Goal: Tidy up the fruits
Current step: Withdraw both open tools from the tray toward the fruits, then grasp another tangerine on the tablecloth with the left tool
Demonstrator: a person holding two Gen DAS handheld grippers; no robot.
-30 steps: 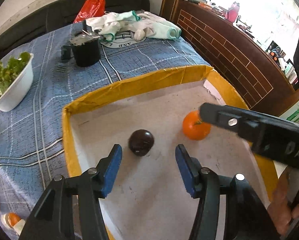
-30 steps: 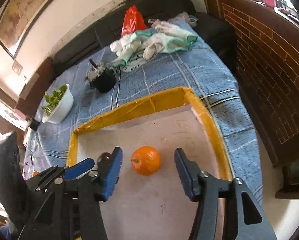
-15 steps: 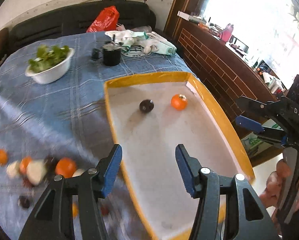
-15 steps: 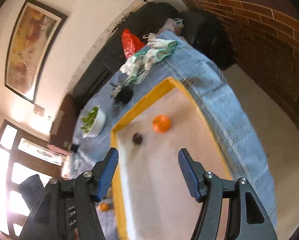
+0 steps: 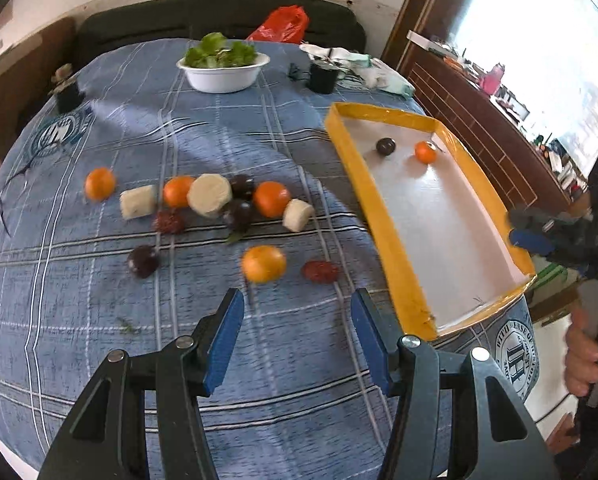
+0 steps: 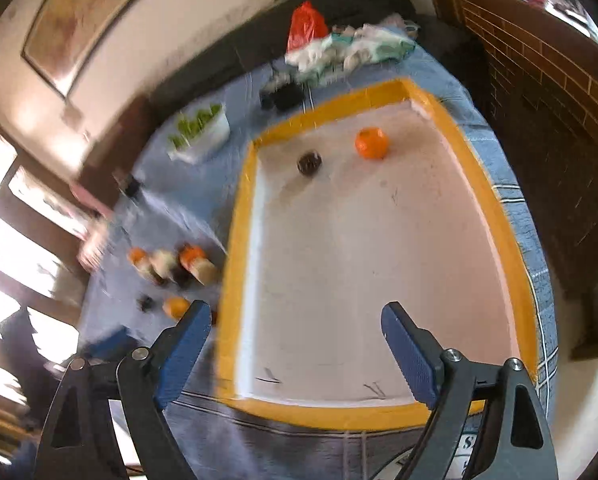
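Yellow-rimmed rectangular tray [image 6: 241, 216] holds round orange [image 6: 371, 143]; dark glossy plum [image 6: 309, 163].

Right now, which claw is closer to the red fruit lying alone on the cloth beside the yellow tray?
Left. The left claw hangs open just short of the red fruit. The right claw, also open, is over the near end of the yellow tray, farther from it.

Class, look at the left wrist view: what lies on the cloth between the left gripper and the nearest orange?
Nothing: in the left wrist view only bare blue checked tablecloth separates the left gripper from the nearest orange.
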